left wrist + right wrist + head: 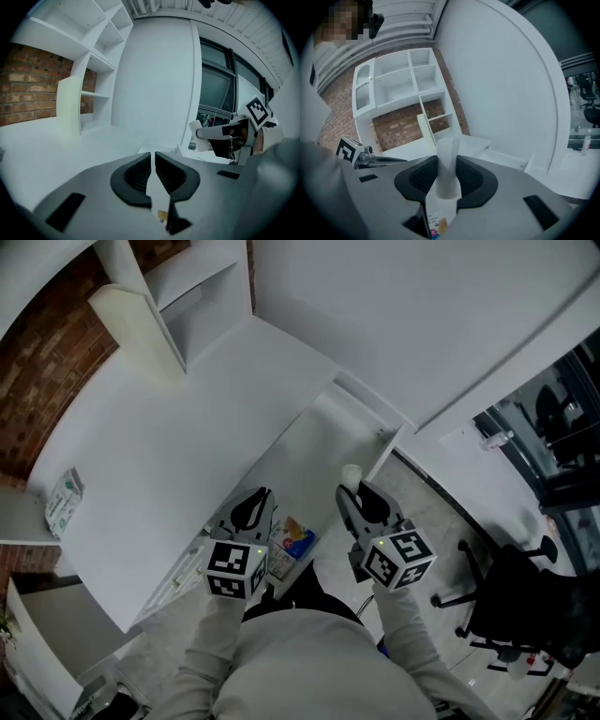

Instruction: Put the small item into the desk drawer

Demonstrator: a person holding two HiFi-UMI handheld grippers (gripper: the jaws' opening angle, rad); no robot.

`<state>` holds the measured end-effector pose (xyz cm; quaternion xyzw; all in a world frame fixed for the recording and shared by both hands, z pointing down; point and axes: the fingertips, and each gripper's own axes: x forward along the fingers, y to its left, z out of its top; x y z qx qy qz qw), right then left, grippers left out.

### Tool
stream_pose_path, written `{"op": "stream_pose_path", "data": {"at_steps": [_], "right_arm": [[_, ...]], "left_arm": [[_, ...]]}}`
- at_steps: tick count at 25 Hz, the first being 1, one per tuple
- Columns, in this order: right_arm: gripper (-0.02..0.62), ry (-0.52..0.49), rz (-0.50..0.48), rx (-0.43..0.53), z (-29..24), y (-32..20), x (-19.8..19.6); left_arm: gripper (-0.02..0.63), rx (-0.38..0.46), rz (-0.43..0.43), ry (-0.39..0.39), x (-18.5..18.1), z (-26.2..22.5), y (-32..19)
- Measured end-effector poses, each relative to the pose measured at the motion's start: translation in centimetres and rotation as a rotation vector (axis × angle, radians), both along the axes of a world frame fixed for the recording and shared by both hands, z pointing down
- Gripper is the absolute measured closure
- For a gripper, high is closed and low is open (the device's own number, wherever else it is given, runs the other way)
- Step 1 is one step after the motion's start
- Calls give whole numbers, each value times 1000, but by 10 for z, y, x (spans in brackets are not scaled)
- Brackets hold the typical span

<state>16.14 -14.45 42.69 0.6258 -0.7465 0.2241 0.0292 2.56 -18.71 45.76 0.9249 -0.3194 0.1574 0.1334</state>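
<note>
My right gripper [354, 491] is shut on a small white packet [352, 473], which stands up between the jaws; in the right gripper view the packet [448, 180] has a printed label at its lower end. It hangs over the right side of the open white drawer [314, 451], which is pulled out from the desk's edge. My left gripper [253, 504] hovers over the drawer's left side with its jaws close together and nothing between them [153, 157]. The left gripper view also shows the right gripper [225, 133] with the packet.
A colourful packet [292, 540] lies in the drawer between the grippers. On the white desk [169, 446] stand a cream upright board [141, 329] and a shelf unit [202, 296]; a small green-printed pack [64, 498] lies at its left. A black office chair [511, 606] is at the right.
</note>
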Motion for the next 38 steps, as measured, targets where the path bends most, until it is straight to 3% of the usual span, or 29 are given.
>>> {"op": "stream_pose_path", "data": {"at_steps": [18, 38], "right_arm": [[446, 57, -200, -204, 86, -65, -10], [446, 187, -409, -452, 189, -95, -33]], "left_arm": [[565, -71, -148, -37, -18, 25, -15], [565, -109, -268, -90, -41, 38, -15]]}}
